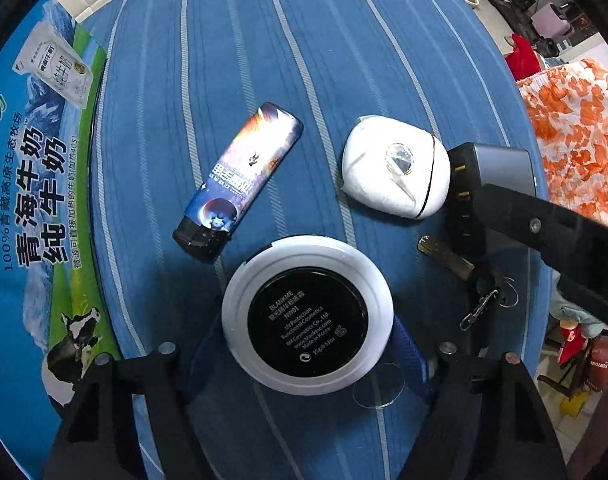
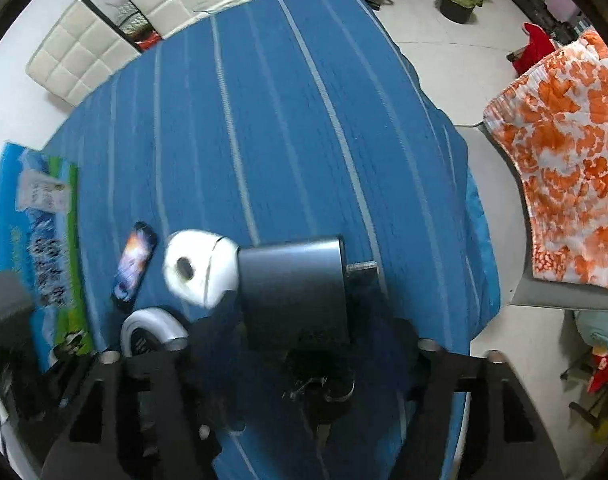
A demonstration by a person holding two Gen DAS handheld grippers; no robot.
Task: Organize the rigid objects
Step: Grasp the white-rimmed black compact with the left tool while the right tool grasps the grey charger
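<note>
Sorting: small hard items lie clustered near the front edge of a counter (image 1: 264, 40) under a blue striped cloth.
Left claw (image 1: 307, 360): spread wide, gripping nothing; a round white compact with a black label disc (image 1: 307, 314) sits on the cloth between its fingers, which flank it without visibly touching.
Right claw (image 2: 296, 360): its fingers stand apart and appear empty, though motion blur leaves this uncertain; a grey metal rectangular box (image 2: 294, 284) and a dark bunch of keys (image 2: 319, 384) lie straight ahead between the fingers.
Neighbours: a white egg-shaped plastic case (image 1: 395, 166) touches the grey box's left side; a slim lighter with a galaxy print (image 1: 240, 180) lies beyond the compact to the left, long axis running diagonally toward the far right.
Side: a blue-green milk carton box (image 1: 28, 200) stands along the counter's left edge.
Key relation: the compact is centred in the left claw, so the left hand is nearer; a plain closing would likely take it across its width.
</note>
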